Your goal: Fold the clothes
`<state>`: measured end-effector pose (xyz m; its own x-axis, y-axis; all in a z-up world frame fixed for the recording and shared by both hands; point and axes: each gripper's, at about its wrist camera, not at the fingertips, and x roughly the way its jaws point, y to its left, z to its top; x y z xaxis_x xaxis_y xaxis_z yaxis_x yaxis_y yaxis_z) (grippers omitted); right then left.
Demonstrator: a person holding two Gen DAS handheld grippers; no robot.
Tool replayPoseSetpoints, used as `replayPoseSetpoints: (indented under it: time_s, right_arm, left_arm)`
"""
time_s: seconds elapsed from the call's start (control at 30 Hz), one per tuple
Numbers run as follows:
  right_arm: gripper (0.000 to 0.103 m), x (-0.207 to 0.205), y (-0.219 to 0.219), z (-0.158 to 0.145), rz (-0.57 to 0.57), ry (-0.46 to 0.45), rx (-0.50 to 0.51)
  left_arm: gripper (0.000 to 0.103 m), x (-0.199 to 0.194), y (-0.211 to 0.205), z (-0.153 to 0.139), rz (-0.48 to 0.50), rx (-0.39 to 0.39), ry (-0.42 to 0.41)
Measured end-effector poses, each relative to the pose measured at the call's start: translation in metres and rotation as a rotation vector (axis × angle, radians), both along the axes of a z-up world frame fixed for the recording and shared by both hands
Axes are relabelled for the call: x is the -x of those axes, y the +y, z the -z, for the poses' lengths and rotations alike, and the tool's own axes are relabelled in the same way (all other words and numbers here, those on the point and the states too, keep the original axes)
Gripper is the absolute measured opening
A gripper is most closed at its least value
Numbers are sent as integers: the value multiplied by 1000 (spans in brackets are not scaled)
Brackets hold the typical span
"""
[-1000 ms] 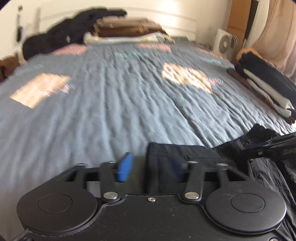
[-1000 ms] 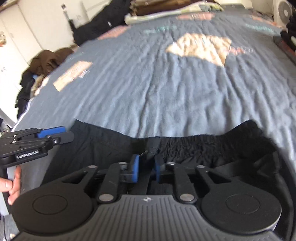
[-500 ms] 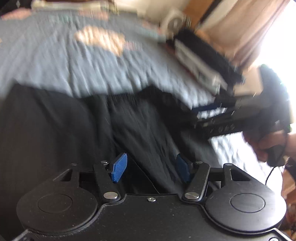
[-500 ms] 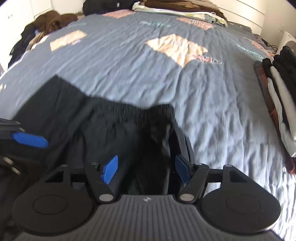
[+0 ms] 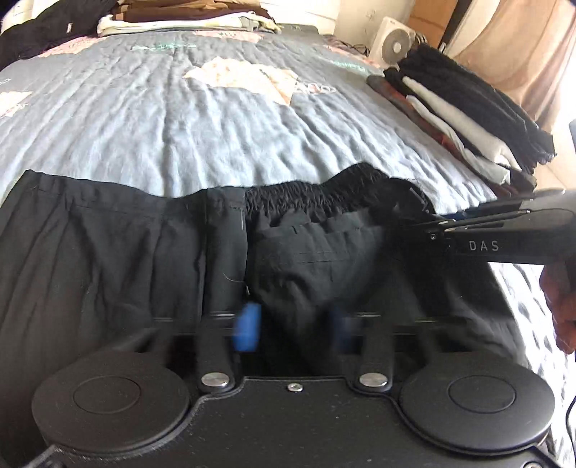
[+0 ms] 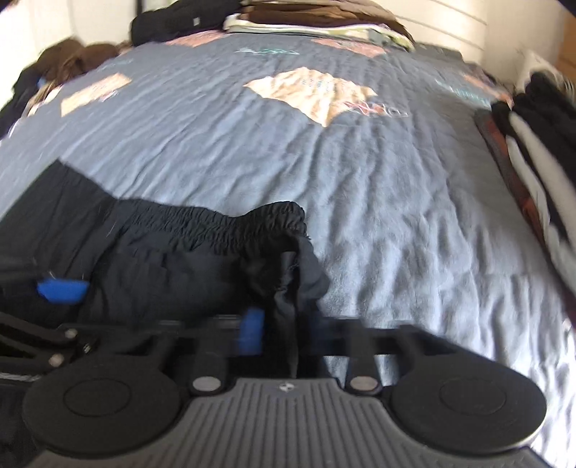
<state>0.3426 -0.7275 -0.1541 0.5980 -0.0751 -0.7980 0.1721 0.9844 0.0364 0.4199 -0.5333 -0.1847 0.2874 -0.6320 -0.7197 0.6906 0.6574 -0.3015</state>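
1. Two grippers work over one pair of black trousers (image 5: 151, 252) spread on the near part of a blue quilt (image 5: 180, 118).
2. Left gripper (image 5: 293, 329): its two blue pads (image 5: 246, 331) are blurred, with a ridge of black cloth lying between them; I cannot tell whether they clench it.
3. Right gripper (image 6: 284, 333): a bunched fold of the trousers near the gathered waistband (image 6: 216, 223) passes between its two pads (image 6: 252, 331); these are blurred too, so the grip cannot be judged.
4. Seen from the left gripper, the right gripper (image 5: 432, 220) reaches in from the right to the waistband corner, one hand (image 5: 561, 306) behind it.
5. Seen from the right gripper, one blue pad of the left gripper (image 6: 63, 291) sits to the left, over the trousers.
6. One stack of folded clothes (image 5: 468, 108) lies ahead and right of the left gripper, at the quilt's edge.
7. One further pile of clothes (image 5: 187, 18) lies far ahead at the headboard end.
8. One white fan (image 5: 392, 45) stands beyond the stack.
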Motion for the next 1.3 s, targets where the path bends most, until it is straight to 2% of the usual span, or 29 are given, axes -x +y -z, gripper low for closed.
replayPoseSetpoints:
  time_s: [0.07, 0.2, 0.37, 0.47, 0.57, 0.7, 0.73, 0.77, 0.8, 0.83, 0.87, 0.9, 0.93, 0.97, 1.03, 1.07, 1.13, 1.17, 1.23, 1.3]
  right_arm:
    - [8, 4, 0, -7, 0, -31, -14]
    - [6, 14, 1, -23, -3, -97, -43]
    - [6, 17, -2, -48, -9, -169, -37]
    - [6, 13, -5, -59, -11, -207, -23]
    - [6, -1, -7, -59, -18, -209, 5]
    - [7, -24, -17, -46, 1, -163, 15]
    - [11, -30, -20, -41, 8, -146, 23]
    - [13, -31, -18, -33, 6, -110, 44]
    - [18, -35, -17, -24, -1, -58, 73]
    - [25, -33, -15, -22, -5, -33, 101]
    - [28, -30, -14, -21, -10, -15, 129]
    - [35, -27, -12, -20, -14, 3, 156]
    - [46, -18, -11, -25, -18, -11, 158]
    - [52, -5, -9, -33, -19, -29, 154]
    - [67, 24, -4, -50, -17, -72, 142]
    - [69, 42, 0, -60, -14, -102, 126]
    - [80, 78, 14, -73, -19, -128, 69]
    - [81, 95, 20, -79, -22, -139, 39]
    - [86, 126, 51, -75, -45, -110, -19]
    - [87, 156, 83, -69, -70, -77, -76]
  left_arm:
    - [6, -1, 0, -1, -12, 26, 4]
    - [4, 4, 3, -11, -22, 92, -28]
    - [4, 18, 2, -39, 2, 136, -156]
    - [4, 16, -6, -47, -2, 132, -208]
    - [4, 3, -17, -43, -15, 109, -209]
    - [6, -11, -34, -28, 18, 55, -186]
    - [13, -14, -39, -24, 21, 22, -169]
    - [26, -16, -42, -20, 21, -16, -150]
    - [31, -17, -40, -19, 21, -23, -137]
    - [40, -15, -32, -22, 21, 4, -135]
    - [53, -11, -20, -27, 19, 37, -142]
    - [61, -5, -6, -34, 15, 67, -153]
    - [72, 1, 7, -43, 12, 81, -169]
    - [77, 9, 22, -52, 11, 89, -182]
    - [83, 25, 56, -71, 5, 107, -195]
    - [89, 35, 76, -78, -12, 117, -187]
    - [92, 56, 119, -87, -70, 129, -164]
    - [92, 68, 139, -89, -101, 121, -152]
    - [92, 93, 178, -90, -165, 97, -121]
    - [93, 119, 214, -88, -233, 72, -77]
